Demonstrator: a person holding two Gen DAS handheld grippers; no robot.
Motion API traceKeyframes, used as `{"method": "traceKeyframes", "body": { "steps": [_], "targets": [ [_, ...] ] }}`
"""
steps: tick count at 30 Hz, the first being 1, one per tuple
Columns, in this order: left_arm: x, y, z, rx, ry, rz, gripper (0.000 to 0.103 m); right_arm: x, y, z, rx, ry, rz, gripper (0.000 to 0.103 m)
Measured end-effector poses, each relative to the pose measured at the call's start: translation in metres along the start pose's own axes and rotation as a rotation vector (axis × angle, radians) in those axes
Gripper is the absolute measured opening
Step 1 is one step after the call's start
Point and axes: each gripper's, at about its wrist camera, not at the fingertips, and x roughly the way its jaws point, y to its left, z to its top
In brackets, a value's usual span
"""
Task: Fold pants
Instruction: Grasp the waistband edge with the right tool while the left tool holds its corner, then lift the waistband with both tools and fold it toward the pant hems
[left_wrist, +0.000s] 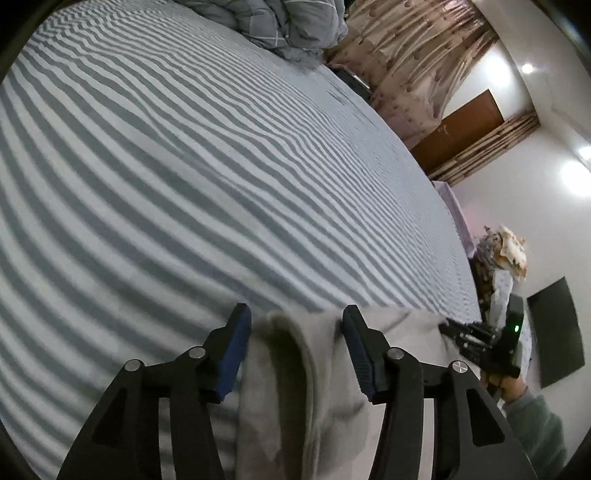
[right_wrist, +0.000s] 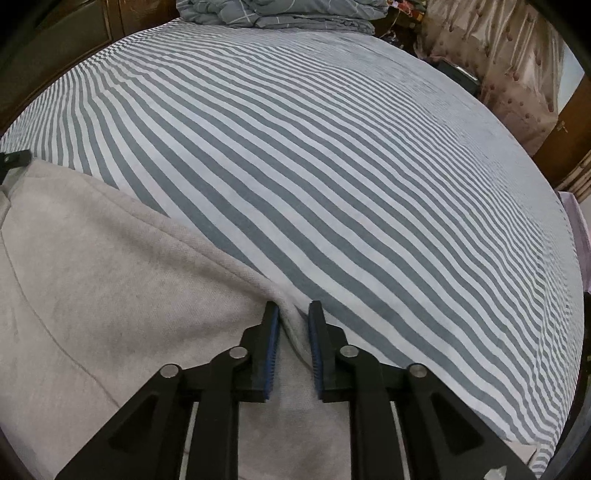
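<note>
Light grey pants (right_wrist: 110, 280) lie on a bed with a grey-and-white striped sheet (right_wrist: 332, 166). In the left wrist view my left gripper (left_wrist: 295, 314) is open, its fingers standing either side of a folded edge of the pants (left_wrist: 291, 369). In the right wrist view my right gripper (right_wrist: 292, 310) has its fingers a narrow gap apart around the pants' far edge, where a ridge of cloth rises between them. The right gripper also shows in the left wrist view (left_wrist: 448, 326) at the far right. A left gripper finger (right_wrist: 14, 158) shows at the left edge of the right wrist view.
A bunched grey checked duvet (right_wrist: 280, 13) lies at the head of the bed. A tufted headboard (left_wrist: 413, 62), a brown door (left_wrist: 458, 129) and a dark wall panel (left_wrist: 557, 332) stand to the right. A patterned bundle (left_wrist: 506, 251) sits beyond the bed's right edge.
</note>
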Motion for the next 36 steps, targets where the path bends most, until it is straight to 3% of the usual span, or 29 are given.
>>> {"method": "traceKeyframes", "body": {
  "steps": [4,5,12,17,23,29,34,35,36],
  "targets": [
    [-0.001,-0.008,-0.003,0.043,-0.018,0.063,0.043,-0.002,-0.001,0.003,0.012,0.009,0.007,0.011],
    [-0.004,-0.013,-0.005,0.059,-0.029,0.097,0.031,-0.005,0.000,0.003,0.007,0.004,0.001,0.009],
    [-0.036,-0.036,-0.009,0.078,-0.056,0.115,0.028,-0.059,0.009,-0.005,0.013,-0.072,-0.031,0.006],
    [-0.077,-0.068,-0.022,0.130,-0.088,0.063,0.027,-0.121,0.019,-0.025,0.026,-0.136,-0.050,0.006],
    [-0.128,-0.088,-0.059,0.143,-0.110,-0.004,0.027,-0.192,0.047,-0.077,0.045,-0.215,-0.058,0.006],
    [-0.166,-0.097,-0.113,0.160,-0.098,-0.033,0.027,-0.243,0.072,-0.154,0.118,-0.277,-0.032,0.000],
    [-0.175,-0.097,-0.166,0.201,-0.062,-0.003,0.027,-0.230,0.085,-0.208,0.194,-0.206,0.007,0.000],
    [-0.175,-0.096,-0.173,0.201,-0.059,0.007,0.025,-0.226,0.088,-0.216,0.205,-0.197,0.016,0.003],
    [-0.175,-0.093,-0.181,0.193,-0.055,0.022,0.010,-0.216,0.089,-0.221,0.228,-0.178,0.044,0.005]
  ]
}}
